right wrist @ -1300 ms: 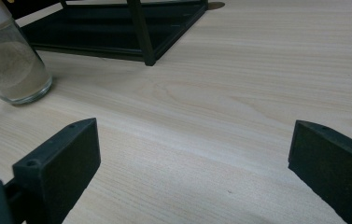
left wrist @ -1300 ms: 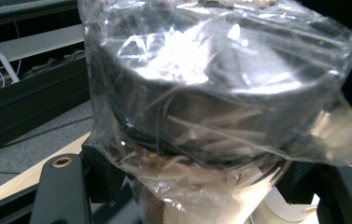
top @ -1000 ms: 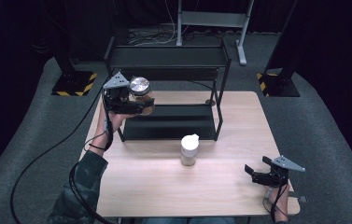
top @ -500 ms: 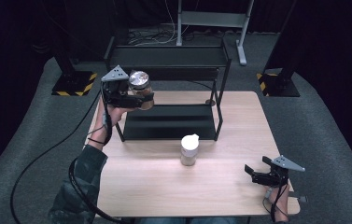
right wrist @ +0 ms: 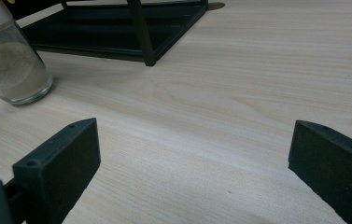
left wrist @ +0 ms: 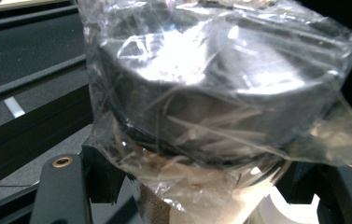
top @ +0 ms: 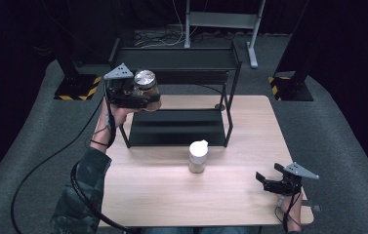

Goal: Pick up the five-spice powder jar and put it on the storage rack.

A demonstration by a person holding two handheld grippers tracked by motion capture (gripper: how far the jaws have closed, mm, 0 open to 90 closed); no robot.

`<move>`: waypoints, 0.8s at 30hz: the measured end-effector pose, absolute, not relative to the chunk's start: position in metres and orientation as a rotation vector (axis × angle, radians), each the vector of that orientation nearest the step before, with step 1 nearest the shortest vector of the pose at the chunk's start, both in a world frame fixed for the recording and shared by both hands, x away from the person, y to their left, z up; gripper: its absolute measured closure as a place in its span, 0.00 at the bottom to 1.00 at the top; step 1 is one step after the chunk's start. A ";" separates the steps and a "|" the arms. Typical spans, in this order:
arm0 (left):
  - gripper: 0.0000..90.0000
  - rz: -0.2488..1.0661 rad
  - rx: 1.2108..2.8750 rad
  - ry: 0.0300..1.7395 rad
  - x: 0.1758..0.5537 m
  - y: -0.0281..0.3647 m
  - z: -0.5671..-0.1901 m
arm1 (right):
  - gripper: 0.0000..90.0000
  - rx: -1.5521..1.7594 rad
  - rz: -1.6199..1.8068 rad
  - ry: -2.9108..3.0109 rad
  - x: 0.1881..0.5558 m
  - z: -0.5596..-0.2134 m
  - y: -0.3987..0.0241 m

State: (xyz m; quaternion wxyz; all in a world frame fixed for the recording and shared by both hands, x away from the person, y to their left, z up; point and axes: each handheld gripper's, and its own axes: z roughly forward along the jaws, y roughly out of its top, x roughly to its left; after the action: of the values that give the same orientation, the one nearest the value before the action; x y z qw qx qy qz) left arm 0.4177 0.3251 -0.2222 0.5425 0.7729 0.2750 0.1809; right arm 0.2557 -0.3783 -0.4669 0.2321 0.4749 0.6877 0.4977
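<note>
Wooden tabletop (top: 172,195) carries a black rack (top: 176,92); the left gripper (top: 132,93), fingers clamping an upright wrapped jar (top: 146,84), hangs beside the rack's left end; right gripper (top: 275,183) gapes idle.

In the left gripper view the clear plastic wrap over the dark-lidded glass jar (left wrist: 211,107) blurs its contents — something pale and fibrous, perhaps. The jar's base is cut off by the bottom edge. In the right gripper view the white-capped glass jar of pale powder (right wrist: 10,65) loses its cap to the top-left corner, and the black metal two-tier shelf rack (right wrist: 141,28) shows just its lower frame.
</note>
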 end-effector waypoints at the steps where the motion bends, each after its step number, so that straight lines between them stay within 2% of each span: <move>1: 0.34 0.426 1.836 0.646 0.419 0.325 -0.220 | 0.01 1.306 1.365 1.892 0.256 -0.467 -0.378; 24: 0.34 0.433 1.834 0.602 0.425 0.326 -0.195 | 0.01 1.305 1.368 1.891 0.256 -0.467 -0.378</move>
State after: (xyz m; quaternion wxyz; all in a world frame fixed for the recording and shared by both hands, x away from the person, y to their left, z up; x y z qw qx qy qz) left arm 0.4251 0.3261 -0.1948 0.5495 0.7746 0.2541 0.1828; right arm 0.2559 -0.3784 -0.4668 0.2316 0.4749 0.6880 0.4976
